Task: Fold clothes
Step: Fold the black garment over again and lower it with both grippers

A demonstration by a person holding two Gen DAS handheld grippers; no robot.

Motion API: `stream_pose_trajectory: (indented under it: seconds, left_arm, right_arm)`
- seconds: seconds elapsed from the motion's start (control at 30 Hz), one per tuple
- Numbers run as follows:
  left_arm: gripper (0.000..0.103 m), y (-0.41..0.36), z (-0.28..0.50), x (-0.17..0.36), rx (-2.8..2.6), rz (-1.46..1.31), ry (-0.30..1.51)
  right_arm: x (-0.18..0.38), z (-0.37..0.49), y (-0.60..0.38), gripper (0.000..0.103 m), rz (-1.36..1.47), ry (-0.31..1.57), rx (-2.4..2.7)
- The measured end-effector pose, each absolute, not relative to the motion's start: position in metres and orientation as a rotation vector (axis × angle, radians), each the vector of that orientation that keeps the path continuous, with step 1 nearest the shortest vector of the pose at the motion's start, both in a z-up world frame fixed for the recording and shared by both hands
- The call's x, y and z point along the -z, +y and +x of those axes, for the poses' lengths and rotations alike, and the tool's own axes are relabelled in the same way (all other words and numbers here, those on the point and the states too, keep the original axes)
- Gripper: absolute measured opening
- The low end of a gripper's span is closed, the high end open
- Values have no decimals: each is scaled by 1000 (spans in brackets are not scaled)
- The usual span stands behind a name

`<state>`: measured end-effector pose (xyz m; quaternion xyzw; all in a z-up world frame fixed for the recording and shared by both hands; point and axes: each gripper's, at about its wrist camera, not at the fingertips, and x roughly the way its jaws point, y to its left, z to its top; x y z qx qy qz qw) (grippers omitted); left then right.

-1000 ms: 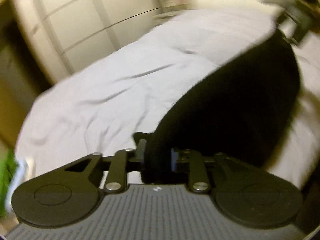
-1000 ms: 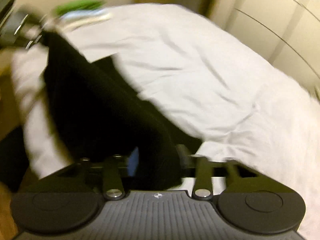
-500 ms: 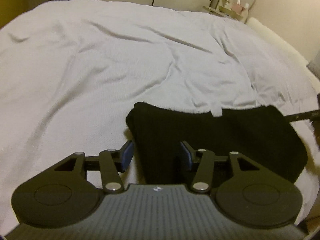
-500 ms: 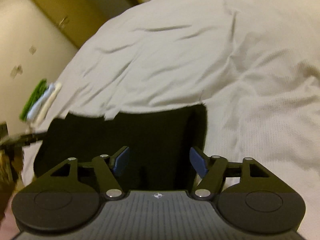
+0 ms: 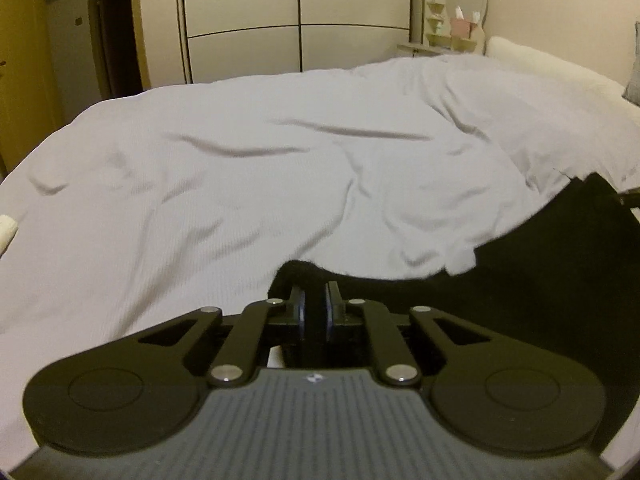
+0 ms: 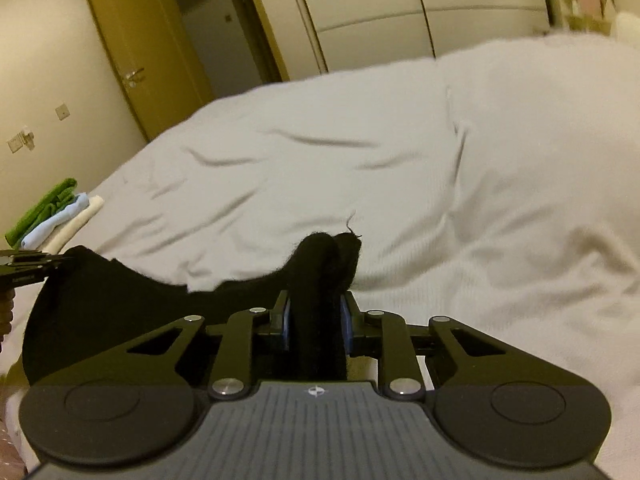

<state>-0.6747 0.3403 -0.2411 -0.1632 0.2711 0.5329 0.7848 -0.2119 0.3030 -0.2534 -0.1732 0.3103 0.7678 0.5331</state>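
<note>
Grippers both clamped: left gripper (image 5: 314, 300) & right gripper (image 6: 316, 312) each pinch a corner of black knit garment (image 6: 132, 300), edge stretched btwn them above white bed duvet (image 5: 280, 184).

The bed (image 5: 248, 184) lies bare beyond the black cloth (image 6: 120, 292). A clothes stack (image 6: 56, 216) sits at its left edge. The wardrobe (image 5: 296, 20) stands behind the bed.

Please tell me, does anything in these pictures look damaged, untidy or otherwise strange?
Only small things. A loose thread sticks up from the bunched corner of the black garment pinched in the right claw. The white bedcover under it is wrinkled. Nothing looks torn or spilled.
</note>
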Motion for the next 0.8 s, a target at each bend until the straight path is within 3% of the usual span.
stream_pose_trajectory:
  seconds: [0.17,0.4,0.57,0.6,0.67,0.8]
  left_arm:
    - [9,348,-672,249,-1177,-359,562]
    - [9,351,-678,273,-1180,-390,615]
    - [9,353,-678,273,-1182,-400,614]
    - [9,353,-677,273,-1183,-392,619]
    - [9,349,-676,269,-1183,-363,613]
    - [9,347,-681,255,-1190,-349,518]
  right_arm:
    - [257,-208,310,23,-386,753,-1803]
    - [271,-197,317,43,-399,846,-1759]
    - [278,-202,334,43,-442,876,-1749]
    - [283,-203,337,28,-452,887,-1740]
    - [283,-208,337,10,-464,850,-1743]
    - [264,-219,324,7,-441,686,-1770]
